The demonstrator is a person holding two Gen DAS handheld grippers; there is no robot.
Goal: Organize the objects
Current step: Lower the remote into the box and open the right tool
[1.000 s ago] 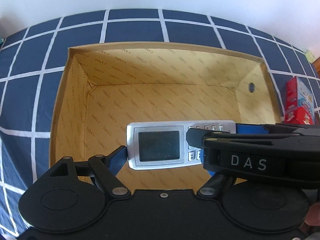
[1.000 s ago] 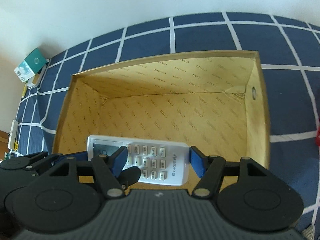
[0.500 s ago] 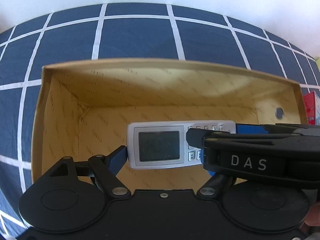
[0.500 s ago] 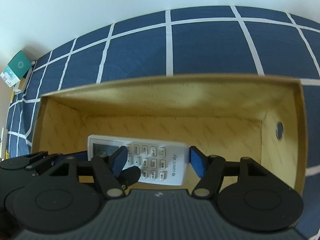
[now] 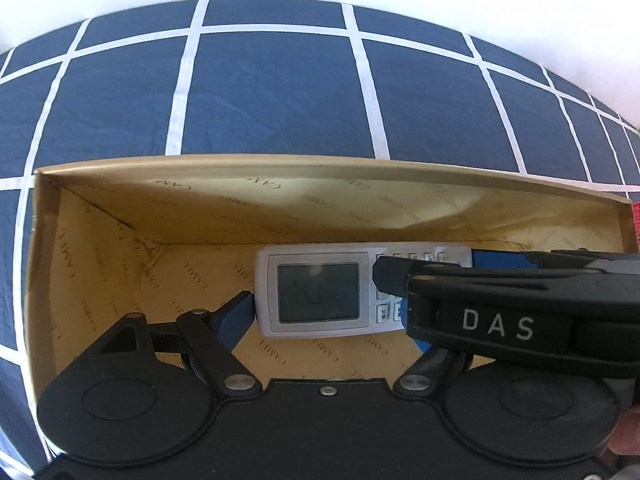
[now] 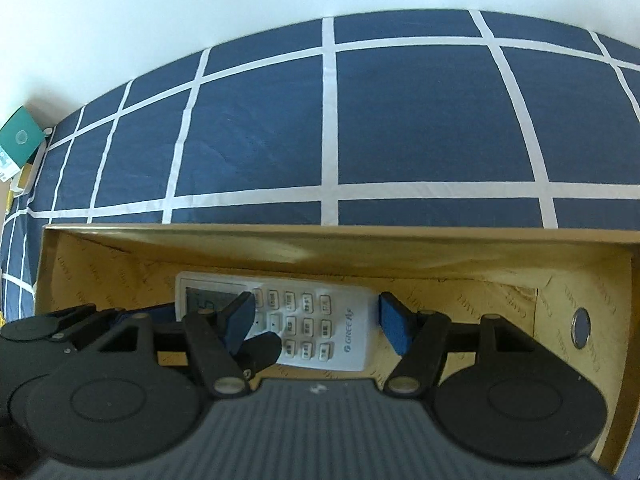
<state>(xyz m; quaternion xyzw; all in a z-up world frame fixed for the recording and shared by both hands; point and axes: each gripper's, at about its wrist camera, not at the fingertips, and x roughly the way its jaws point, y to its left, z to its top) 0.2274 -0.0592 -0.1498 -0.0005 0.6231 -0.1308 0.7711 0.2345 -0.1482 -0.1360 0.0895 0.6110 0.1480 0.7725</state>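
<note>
Where right claw (image 6: pixel 316 314) crosses — remote (image 5: pixel 316 294) keys, left claw's (image 5: pixel 332 320) far finger unseen.

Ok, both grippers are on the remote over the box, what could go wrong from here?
1. The left gripper and right gripper crowd one remote; the right one hides the left's far finger, so an uneven release could tip or drag it.
2. The remote hangs close to the far wall of the cardboard box; moving further forward could strike it.
3. I cannot tell whether it touches the box floor; letting go now might drop it.
</note>
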